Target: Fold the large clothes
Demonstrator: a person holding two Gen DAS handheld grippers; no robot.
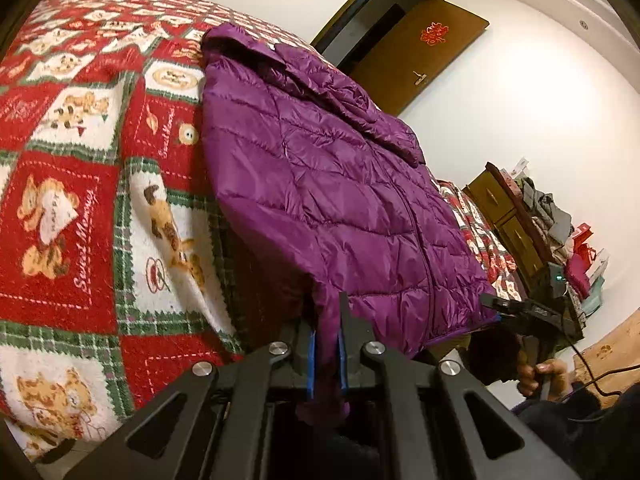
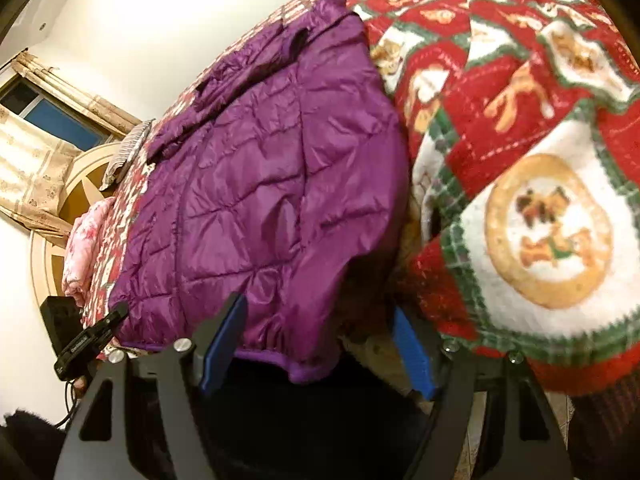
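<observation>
Purple jacket (image 1: 320, 184) spread flat on the bed (image 1: 80, 184), long axis running away from both grippers. Left gripper (image 1: 325, 346) clenched on the near hem; right gripper (image 2: 316, 344) released (jaws straddling the hem corner, not pressing).

One purple quilted jacket (image 1: 320, 184), one teddy-bear blanket (image 1: 80, 200), two tongs (image 1: 326, 344) (image 2: 316, 344), one wooden door (image 1: 416, 60).

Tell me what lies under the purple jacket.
The purple jacket lies spread on a red bear-print blanket that covers the bed. The blanket shows around it; whatever sits directly beneath the jacket is covered.
</observation>
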